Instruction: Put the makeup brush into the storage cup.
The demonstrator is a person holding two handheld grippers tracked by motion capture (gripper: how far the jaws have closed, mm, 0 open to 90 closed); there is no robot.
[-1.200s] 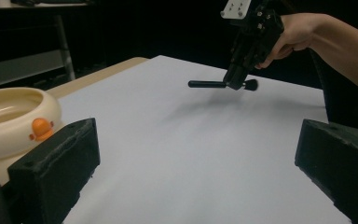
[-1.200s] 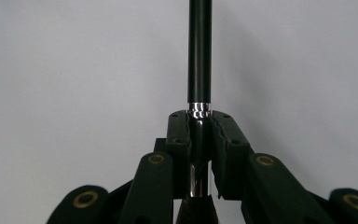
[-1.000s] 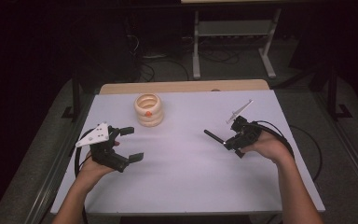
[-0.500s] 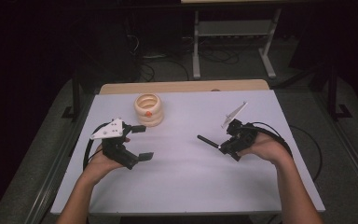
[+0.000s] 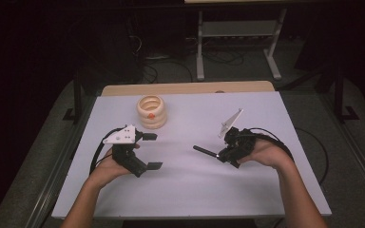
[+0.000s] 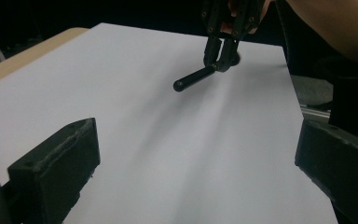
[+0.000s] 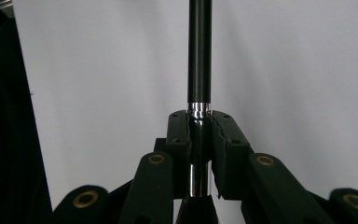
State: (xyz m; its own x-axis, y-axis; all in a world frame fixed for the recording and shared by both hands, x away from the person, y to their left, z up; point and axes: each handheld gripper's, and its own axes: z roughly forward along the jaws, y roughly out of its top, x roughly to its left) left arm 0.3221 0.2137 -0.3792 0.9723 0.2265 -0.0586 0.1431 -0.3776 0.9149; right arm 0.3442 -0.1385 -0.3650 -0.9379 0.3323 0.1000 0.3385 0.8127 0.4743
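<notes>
1. The right gripper (image 5: 221,153) has its jaws clamped on a black rod (image 5: 204,151) with a silver band, held level above the white table (image 5: 266,190) and pointing at the left gripper (image 5: 153,151).
2. The left gripper's jaws stand wide apart with nothing between them, facing the rod (image 6: 193,79). A handover looks ready but not begun, I'd say.
3. The stacked ring toy (image 5: 152,111) sits untouched near the far edge.
4. Compared with a second ago, both hands have drawn closer together, the left one moving inward.

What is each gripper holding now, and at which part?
The right gripper clamps a black rod at its silver end. The left gripper is open and holds nothing.
</notes>
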